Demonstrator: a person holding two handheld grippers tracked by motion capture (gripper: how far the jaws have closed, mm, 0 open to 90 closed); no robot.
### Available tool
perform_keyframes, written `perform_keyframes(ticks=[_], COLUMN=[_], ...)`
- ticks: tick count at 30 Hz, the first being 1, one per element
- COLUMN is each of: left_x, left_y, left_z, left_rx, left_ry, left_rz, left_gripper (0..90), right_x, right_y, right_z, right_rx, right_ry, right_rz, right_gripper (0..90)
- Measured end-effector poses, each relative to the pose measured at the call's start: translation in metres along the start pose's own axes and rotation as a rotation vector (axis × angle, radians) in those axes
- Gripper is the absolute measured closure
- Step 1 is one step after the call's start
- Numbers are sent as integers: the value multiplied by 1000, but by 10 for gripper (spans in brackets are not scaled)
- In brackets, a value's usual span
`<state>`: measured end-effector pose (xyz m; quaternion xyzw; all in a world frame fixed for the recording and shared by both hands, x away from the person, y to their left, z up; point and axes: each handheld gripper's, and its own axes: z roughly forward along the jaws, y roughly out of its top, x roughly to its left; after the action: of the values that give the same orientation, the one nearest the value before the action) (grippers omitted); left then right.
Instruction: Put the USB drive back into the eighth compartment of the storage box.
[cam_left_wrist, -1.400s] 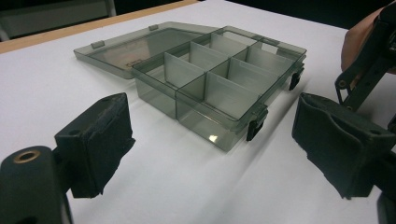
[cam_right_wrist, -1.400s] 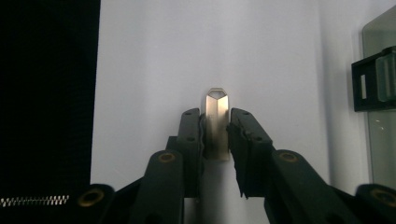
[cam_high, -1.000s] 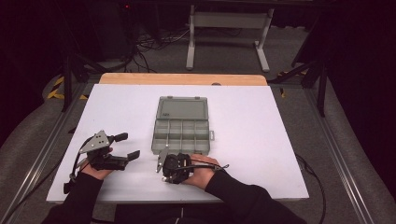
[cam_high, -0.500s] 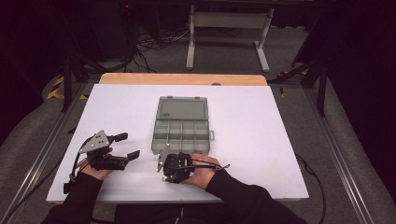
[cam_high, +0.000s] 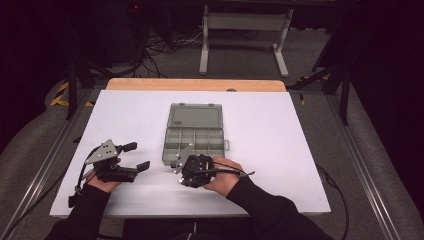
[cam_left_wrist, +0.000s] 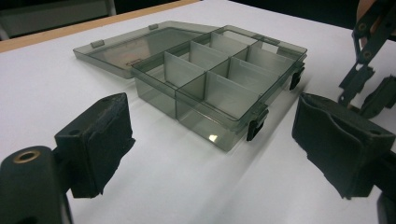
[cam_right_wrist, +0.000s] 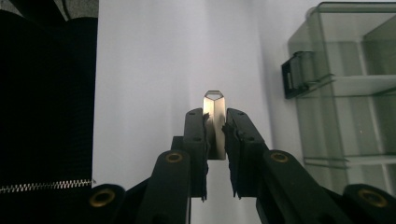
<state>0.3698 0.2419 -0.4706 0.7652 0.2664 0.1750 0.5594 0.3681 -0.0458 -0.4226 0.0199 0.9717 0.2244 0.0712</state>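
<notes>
A smoky-grey compartment box (cam_high: 195, 135) lies open on the white table top (cam_high: 270, 150), lid flat behind it; its several compartments (cam_left_wrist: 219, 88) look empty. My left gripper (cam_high: 137, 156) rests on the table left of the box, its jaws wide apart (cam_left_wrist: 219, 154) with nothing between them, pointing at the box's near corner. My right gripper (cam_high: 178, 169) hovers at the box's front edge, shut on a small silvery hexagonal metal piece (cam_right_wrist: 215, 106) that sticks out past the fingertips. The box wall and a black latch (cam_right_wrist: 296, 74) lie to its right in the right gripper view.
A wooden strip (cam_high: 195, 84) runs along the table's far edge. Beyond it are a metal stand (cam_high: 245, 30) and cables on the dark floor. A dark zipped sleeve (cam_right_wrist: 46, 116) covers the left of the right gripper view.
My right gripper has lifted a little and shifted toward the box's front edge, still shut on the metal piece. The left gripper and the box have not moved.
</notes>
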Motion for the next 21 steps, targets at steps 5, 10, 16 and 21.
perform_keyframes(ticks=[5, 10, 16, 21], left_x=[0, 0, 0, 1], left_y=[0, 0, 0, 0], left_z=[0, 0, 0, 0], left_rx=[0, 0, -3, -3], left_ry=[1, 0, 1, 1], left_rz=[-1, -1, -1, 0], left_gripper=[129, 129, 129, 129], right_x=[-5, -10, -18, -22], right_y=[-3, -7, -12, -17], right_z=[-11, -20, -31, -37], right_rx=[-22, -34, -53, -64], right_ry=[-22, -34, -57, -65], right_rz=[23, 44, 27, 54], right_gripper=[794, 794, 794, 794])
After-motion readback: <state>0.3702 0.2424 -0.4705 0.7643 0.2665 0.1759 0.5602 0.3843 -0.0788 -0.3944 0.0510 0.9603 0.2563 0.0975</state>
